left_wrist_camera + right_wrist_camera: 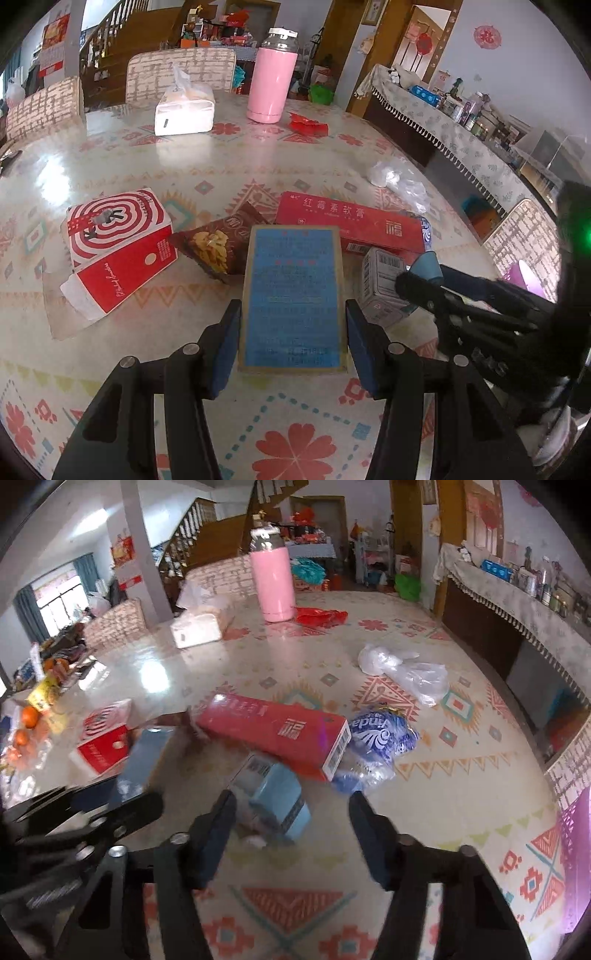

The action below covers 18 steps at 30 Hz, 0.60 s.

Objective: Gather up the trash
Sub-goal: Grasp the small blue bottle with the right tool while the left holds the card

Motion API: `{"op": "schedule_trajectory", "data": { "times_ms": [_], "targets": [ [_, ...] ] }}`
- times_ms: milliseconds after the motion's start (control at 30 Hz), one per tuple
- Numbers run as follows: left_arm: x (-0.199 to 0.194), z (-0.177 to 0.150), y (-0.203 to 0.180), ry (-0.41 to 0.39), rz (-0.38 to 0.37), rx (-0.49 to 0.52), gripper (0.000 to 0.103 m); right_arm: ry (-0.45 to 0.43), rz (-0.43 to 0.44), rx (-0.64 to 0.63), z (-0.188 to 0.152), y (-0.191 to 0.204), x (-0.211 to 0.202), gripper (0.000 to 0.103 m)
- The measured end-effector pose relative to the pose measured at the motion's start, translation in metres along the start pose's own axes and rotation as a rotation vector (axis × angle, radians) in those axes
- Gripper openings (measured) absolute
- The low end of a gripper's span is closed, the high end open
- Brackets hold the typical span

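Between the pads of the left tool (291, 332) sits a flat blue box with a gold border (291, 295), both pads pressed to its long edges, so the tool is clamped on it. At its two o'clock the right tool (424, 273) reaches toward a small white-and-blue carton (380, 284).

From the right wrist camera, the right tool (291, 827) has its pads apart, gripping nothing; the small carton (273, 797) lies between them toward the left pad, and I cannot tell whether it touches. At nine o'clock is the left tool (110, 805) with its blue box (147, 760).

Beyond on the patterned worktop (184, 162): a long red carton (351, 225) at twelve o'clock of the left tool, a brown snack packet (218, 247) at eleven, a red-and-white spiral-print box (118, 247) at ten. A crumpled blue-and-white wrapper (380, 738) lies against the red carton's right end, a clear plastic bag (406, 672) farther out at one o'clock. At the far side stand a pink flask (271, 74), a tissue pack (184, 110) and a red wrapper (308, 125).
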<state>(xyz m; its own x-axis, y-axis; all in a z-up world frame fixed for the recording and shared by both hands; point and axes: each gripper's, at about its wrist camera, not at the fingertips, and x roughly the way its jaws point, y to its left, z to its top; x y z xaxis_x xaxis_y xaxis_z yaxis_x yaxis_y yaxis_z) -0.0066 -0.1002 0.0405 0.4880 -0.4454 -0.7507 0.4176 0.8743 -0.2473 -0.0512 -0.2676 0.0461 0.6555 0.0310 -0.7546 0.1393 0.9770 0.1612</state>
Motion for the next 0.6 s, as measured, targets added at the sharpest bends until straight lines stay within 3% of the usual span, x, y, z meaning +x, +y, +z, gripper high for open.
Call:
{"op": "schedule_trajectory", "data": {
  "times_ms": [33,100,600],
  "targets": [
    [-0.001,0.0,0.0,-0.002,-0.002,0.0,0.053,-0.005,0.005,0.016,0.0,-0.003,-0.001,0.037],
    [-0.002,0.0,-0.001,-0.006,-0.008,0.0,0.053,-0.012,-0.001,0.02,0.0,-0.005,-0.005,0.017],
    [0.0,-0.005,-0.012,-0.01,-0.006,0.028,0.053,-0.041,0.016,0.08,-0.026,-0.035,-0.055,0.017]
  ]
}}
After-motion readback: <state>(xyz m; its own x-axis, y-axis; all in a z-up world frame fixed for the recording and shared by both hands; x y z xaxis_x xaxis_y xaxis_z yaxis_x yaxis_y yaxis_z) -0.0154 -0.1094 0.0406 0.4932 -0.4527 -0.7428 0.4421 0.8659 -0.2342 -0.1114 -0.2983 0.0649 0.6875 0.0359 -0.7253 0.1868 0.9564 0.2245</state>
